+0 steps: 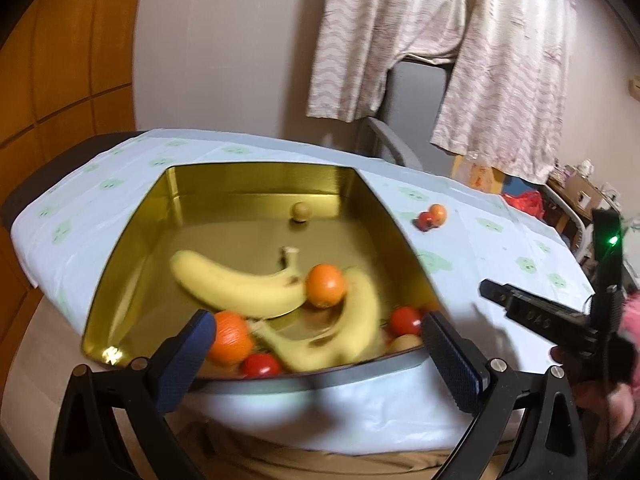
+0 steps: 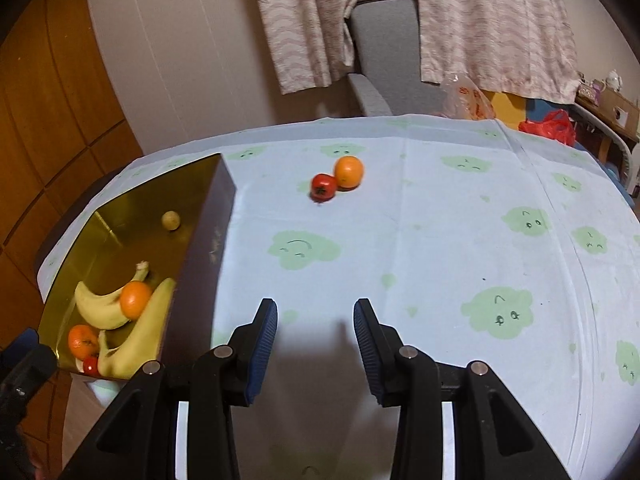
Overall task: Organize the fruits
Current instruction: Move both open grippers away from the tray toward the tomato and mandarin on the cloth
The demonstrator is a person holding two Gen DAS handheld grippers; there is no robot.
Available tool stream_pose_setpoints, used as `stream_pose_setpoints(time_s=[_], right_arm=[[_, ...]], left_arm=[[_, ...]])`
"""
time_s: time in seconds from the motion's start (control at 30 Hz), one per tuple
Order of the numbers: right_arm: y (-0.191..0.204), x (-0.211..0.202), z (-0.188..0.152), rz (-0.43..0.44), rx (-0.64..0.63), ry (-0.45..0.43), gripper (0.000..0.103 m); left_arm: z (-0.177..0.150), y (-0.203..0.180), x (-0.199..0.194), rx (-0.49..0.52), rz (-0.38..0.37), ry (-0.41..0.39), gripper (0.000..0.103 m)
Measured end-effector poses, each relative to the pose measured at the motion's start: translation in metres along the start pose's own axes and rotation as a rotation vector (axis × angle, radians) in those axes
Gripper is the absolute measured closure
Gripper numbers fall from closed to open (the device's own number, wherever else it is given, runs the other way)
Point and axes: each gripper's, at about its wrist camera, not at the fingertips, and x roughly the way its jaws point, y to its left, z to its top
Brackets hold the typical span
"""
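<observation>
From the left wrist, the left tongs (image 1: 316, 344) stand released above the near rim of the gold square metal tin (image 1: 132, 240); between and beyond their blue pads (image 1: 452, 360) lie two yellow bananas (image 1: 240, 288), oranges (image 1: 326, 285) and red tomatoes (image 1: 405, 320).

From the right wrist, the right tongs (image 2: 316, 340) hover released and empty over the pale blue cloth-covered table (image 2: 440, 260); well ahead sit a red tomato (image 2: 323, 187) touching an orange (image 2: 349, 171), the tin to their left.
</observation>
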Motion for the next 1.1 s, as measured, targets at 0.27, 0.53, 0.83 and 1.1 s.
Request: stream_pose_setpoints(time_s=[0.27, 0.53, 0.83, 1.1], right_arm=[[-0.03, 0.004, 0.005, -0.012, 0.042, -0.011, 0.063], [-0.061, 0.009, 0.014, -0.045, 0.073, -0.027, 0.063], [-0.093, 0.017, 0.019, -0.076, 0.124, -0.038, 0.062], [-0.115, 0.025, 0.02, -0.084, 0.158, -0.024, 0.062]], left_arm=[[0.036, -0.047, 0.02, 0.024, -0.069, 0.006, 0.0], [0.066, -0.097, 0.062, 0.063, -0.086, 0.045, 0.0], [0.083, -0.136, 0.108, 0.068, -0.061, 0.055, 0.002], [0.096, -0.154, 0.168, 0.014, -0.012, 0.129, 0.035]])
